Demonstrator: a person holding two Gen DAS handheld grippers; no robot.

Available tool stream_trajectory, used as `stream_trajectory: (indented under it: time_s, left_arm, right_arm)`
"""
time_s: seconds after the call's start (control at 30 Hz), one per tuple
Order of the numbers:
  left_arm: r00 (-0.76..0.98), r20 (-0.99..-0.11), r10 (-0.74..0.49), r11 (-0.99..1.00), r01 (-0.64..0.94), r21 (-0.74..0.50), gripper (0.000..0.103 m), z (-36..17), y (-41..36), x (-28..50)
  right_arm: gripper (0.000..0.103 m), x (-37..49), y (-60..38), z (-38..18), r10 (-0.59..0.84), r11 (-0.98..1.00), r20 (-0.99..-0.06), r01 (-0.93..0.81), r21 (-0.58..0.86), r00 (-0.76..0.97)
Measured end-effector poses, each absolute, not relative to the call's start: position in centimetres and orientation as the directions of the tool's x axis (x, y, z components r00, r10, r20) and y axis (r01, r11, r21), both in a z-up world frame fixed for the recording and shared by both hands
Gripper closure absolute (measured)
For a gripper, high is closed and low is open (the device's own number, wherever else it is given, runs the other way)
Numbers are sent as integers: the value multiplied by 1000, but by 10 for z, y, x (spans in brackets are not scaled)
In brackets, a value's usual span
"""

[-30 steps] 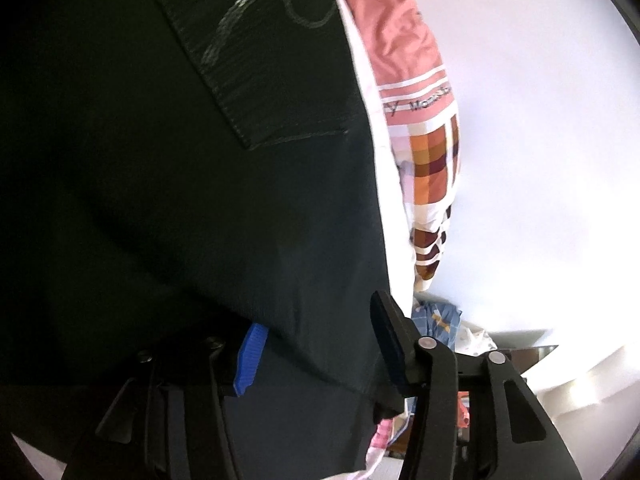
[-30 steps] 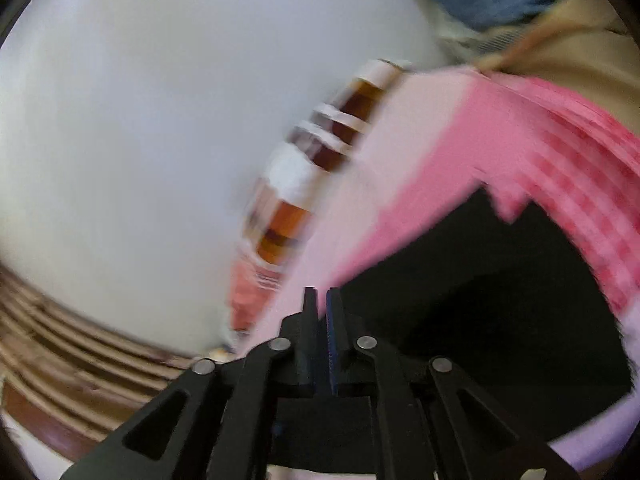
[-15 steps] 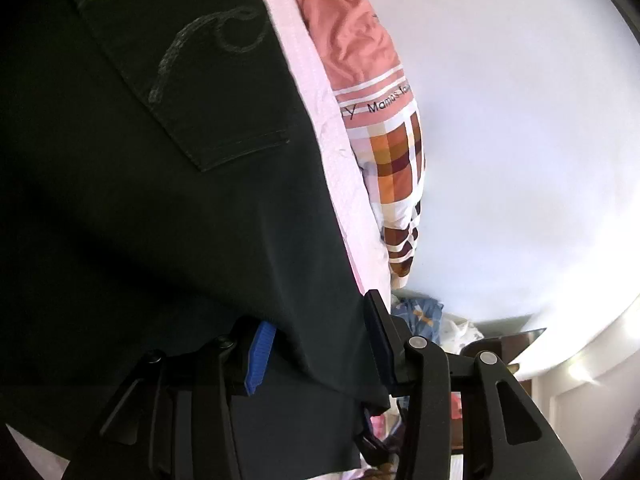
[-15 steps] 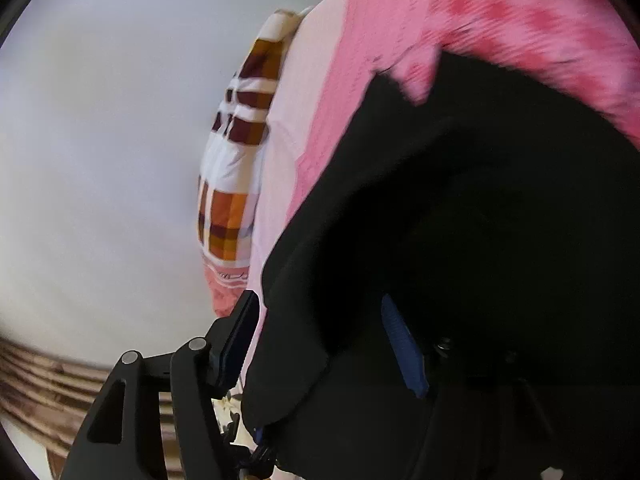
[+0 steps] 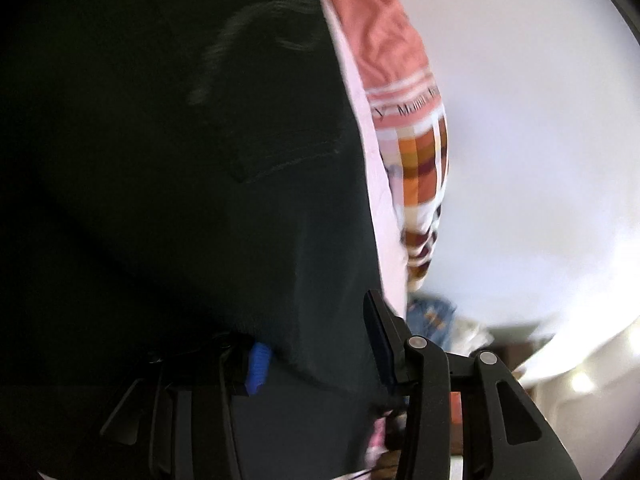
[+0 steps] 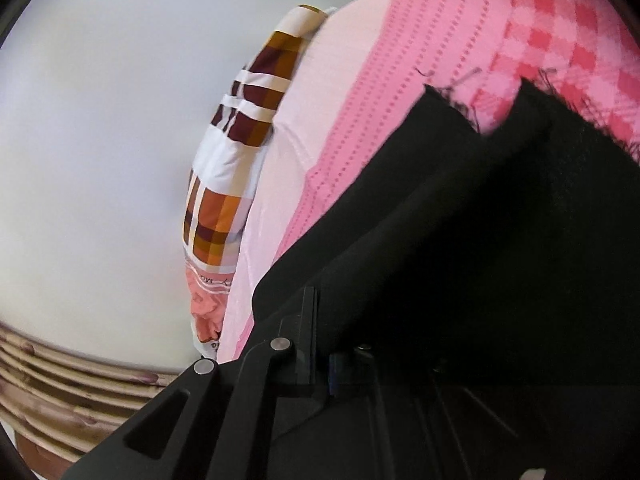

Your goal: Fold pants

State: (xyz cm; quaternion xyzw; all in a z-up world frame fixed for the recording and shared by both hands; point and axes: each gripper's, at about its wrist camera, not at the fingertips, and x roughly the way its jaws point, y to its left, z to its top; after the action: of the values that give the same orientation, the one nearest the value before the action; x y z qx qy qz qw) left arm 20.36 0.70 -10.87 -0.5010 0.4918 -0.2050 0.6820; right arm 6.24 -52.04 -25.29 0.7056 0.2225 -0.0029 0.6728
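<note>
Black pants [image 5: 168,184] fill the left wrist view, back pocket with pale stitching uppermost. They lie on a pink bedsheet [image 6: 360,152]. My left gripper [image 5: 316,344] is open, its jaws wide apart with a fold of the pants between them. In the right wrist view the pants [image 6: 480,240] cover the right half, frayed hem at the top. My right gripper [image 6: 322,344] is shut on the pants' edge, and the cloth hides its right finger.
A pillow [image 5: 416,148] with orange, brown and white checks and a salmon end lies along the bed's edge; it also shows in the right wrist view [image 6: 228,184]. A white wall [image 5: 540,120] is behind. A ribbed wooden headboard [image 6: 60,392] is at lower left.
My right gripper has gone from open around the pants' edge to shut on it. My left gripper stays open around the pants; its view has shifted slightly and blurred.
</note>
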Motion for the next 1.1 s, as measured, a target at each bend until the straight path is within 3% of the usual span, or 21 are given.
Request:
stream_trajectory:
  time_s: [0.03,0.07,0.3,0.7,0.87,1.1]
  left_arm:
    - [412,-476,-777,429,-208,-879,95,-109,4,205]
    - [402,-485,-777,438,-208,-875,98,-109,3,206]
    - [394,-500,-771,448,-223,-866,100,-109,8,201]
    - [420,-465,-779,449,-145,-882,100,-63,17,180]
    - [383,-497,-778,479,-148,-865,100,-61,24,161]
    - [295,-590,-752,561,-183,-807,100,-97,33,139]
  right_arm:
    - [98,61,-520,-252,308,5,-303,317,948,902]
    - [98,61,-521,-251,307,6,-302,315,949,903]
    - [98,60,-520,-244,287,18,-313,322,947,905]
    - [98,28,-518,-216,265,58,-317,313,948,911]
    - [98,0,-505,-214,278,80,-344,335,939,897]
    - [98,-30,-479,-260,314,3,-405,426,905,859]
